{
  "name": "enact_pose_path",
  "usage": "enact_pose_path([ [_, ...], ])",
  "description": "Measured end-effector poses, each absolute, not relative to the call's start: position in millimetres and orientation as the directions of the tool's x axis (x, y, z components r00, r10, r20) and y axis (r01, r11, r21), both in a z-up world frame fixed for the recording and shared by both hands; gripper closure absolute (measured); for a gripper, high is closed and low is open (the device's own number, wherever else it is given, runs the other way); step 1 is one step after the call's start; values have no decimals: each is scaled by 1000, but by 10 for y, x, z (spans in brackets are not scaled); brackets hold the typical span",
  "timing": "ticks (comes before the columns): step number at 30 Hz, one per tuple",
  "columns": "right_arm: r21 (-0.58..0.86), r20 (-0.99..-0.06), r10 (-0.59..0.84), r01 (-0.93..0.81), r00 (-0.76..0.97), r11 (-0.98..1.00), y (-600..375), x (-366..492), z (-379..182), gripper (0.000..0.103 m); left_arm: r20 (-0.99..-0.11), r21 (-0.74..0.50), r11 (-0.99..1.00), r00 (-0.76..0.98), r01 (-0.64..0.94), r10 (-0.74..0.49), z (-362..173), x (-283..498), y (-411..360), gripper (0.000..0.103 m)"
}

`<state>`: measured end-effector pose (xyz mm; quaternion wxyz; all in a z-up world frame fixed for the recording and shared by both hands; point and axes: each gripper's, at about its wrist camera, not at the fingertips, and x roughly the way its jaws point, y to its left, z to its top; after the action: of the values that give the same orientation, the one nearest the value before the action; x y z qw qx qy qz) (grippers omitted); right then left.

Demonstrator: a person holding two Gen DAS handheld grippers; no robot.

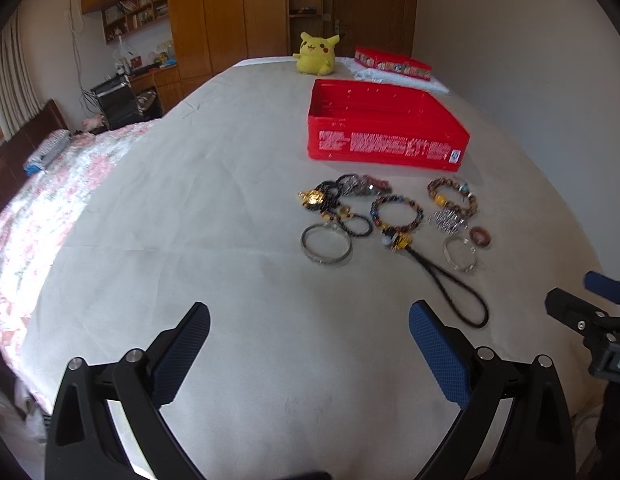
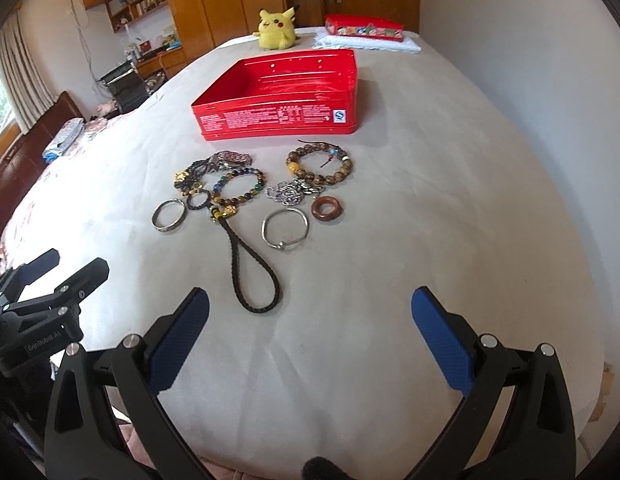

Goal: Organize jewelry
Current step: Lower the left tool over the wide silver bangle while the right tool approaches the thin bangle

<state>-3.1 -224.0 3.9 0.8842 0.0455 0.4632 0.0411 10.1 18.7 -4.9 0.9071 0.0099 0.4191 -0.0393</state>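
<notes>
Both grippers are seen hovering low over the near part of the bed (image 2: 450, 200), nothing held. Left gripper (image 1: 310, 320): jaws spread wide, blue pads (image 1: 440, 350) apart, bare sheet between them. Right gripper (image 2: 310, 308): jaws likewise spread wide, nothing between them but sheet and the tail end of a braided cord loop (image 2: 252, 268). The jewelry is laid out in a loose cluster on the grey sheet, just in front of the open red tin (image 2: 278, 120), well ahead of both grippers. Left side of the cluster: a silver bangle (image 2: 169, 216), a small black bead bracelet (image 2: 198, 201) just beside it, and a tangle of dark beads with a gold charm (image 2: 182, 179) behind. Centre: a multicolour bead bracelet (image 2: 240, 188), with the cord loop running from it toward the right gripper. Right side: a brown wooden bead bracelet (image 2: 320, 166) with one yellow bead, a heap of silver chain (image 2: 292, 194) touching its near edge, a reddish-brown ring (image 2: 327, 209) just beside the chain, and a thin silver bangle (image 2: 285, 228) nearest the camera. The tin is seen empty, printed side facing the grippers. Behind it, at the far end of the bed, a yellow plush toy (image 2: 276, 28) and a red lid (image 2: 364, 28) resting on white folded cloth (image 2: 406, 46) are visible. In the left wrist view the right gripper shows at the right edge; whole cluster lies ahead and right of the left gripper.
</notes>
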Motion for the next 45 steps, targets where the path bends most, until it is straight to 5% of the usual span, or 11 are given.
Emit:
enact_pose_path([
  [10, 234, -869, 227, -38, 440, 971, -2617, 600, 30, 3, -842, -270, 963, 478, 27, -249, -168, 737, 709, 4],
  [15, 308, -880, 304, -48, 364, 950, -2693, 848, -139, 3, -894, -261, 964, 363, 54, -262, -386, 993, 562, 23],
  [25, 316, -895, 309, -31, 321, 948, -2782, 1084, -279, 4, -937, -173, 980, 292, 94, -193, -589, 1389, 194, 23],
  [28, 316, -897, 312, -40, 314, 948, -2758, 1119, -292, 8, -946, -138, 985, 280, 100, -161, -662, 1489, 113, 23],
  [31, 319, -903, 318, -44, 290, 947, -2728, 1189, -344, 25, -949, -96, 988, 287, 122, -127, -687, 1526, 46, 23],
  [37, 313, -918, 311, -32, 246, 949, -2703, 1350, -482, 31, -956, -56, 985, 277, 166, -100, -736, 1550, -22, 23],
  [45, 261, -943, 266, -48, 198, 964, -2558, 1484, -579, 50, -954, -21, 980, 290, 198, -79, -718, 1567, -142, 42],
])
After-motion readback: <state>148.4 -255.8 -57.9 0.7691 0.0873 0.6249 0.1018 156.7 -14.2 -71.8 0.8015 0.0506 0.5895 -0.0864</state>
